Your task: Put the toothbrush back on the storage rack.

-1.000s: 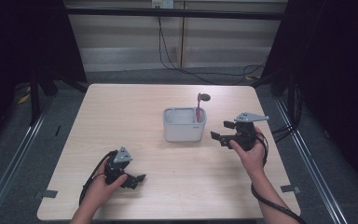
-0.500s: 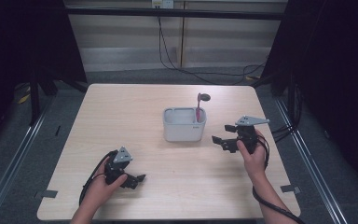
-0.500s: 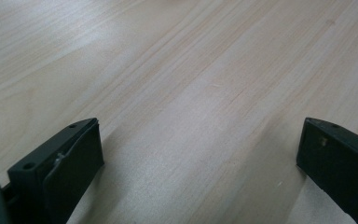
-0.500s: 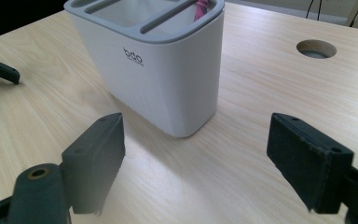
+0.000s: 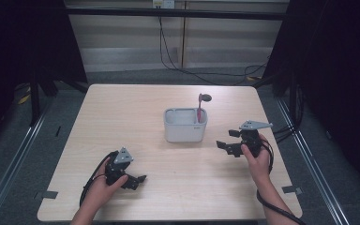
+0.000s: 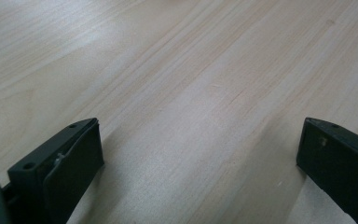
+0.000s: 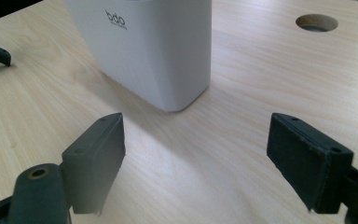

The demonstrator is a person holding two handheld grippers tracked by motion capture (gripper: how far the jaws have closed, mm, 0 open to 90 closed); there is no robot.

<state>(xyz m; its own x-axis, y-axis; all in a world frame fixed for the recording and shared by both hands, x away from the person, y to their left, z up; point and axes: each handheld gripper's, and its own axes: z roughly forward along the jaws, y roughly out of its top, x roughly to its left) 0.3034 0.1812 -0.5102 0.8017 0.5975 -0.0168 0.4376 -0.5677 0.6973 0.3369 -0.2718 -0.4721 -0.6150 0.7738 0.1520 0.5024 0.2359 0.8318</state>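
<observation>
- While both hands rest low on the pale wooden bench [image 5: 136, 117], the white tub [image 5: 185, 124] stands near its middle, ahead of both grippers.
- The right gripper [image 5: 228, 146] sits in the person's right hand [image 5: 257, 159], held just beside the tub's right side, its fingers [image 7: 95, 158] pointing toward it.
- In the right gripper view those fingers are spread wide with nothing between them; the tub [image 7: 149, 46] stands just beyond the tips, apart from them, with small grey lettering on its near wall.
- A round hole [image 7: 316, 22] in the bench surface lies farther off, beyond the right-hand finger in that view.
- A red-handled tool [image 5: 200, 107] with a dark round head stands upright in the tub's right end, rising above the rim; I cannot tell what kind of tool it is.
- The left gripper [image 5: 136, 180] lies in the left hand [image 5: 102, 183] near the front edge of the bench, well apart from the tub, with its black cable [image 5: 90, 180] looping beside the wrist.
- In the left gripper view its fingers [image 6: 70, 163] are also spread wide, with bare wood grain between and beyond them.
- The grey three-cornered plate [image 5: 255, 124] tops the right gripper, and a smaller one [image 5: 123, 156] tops the left.
</observation>
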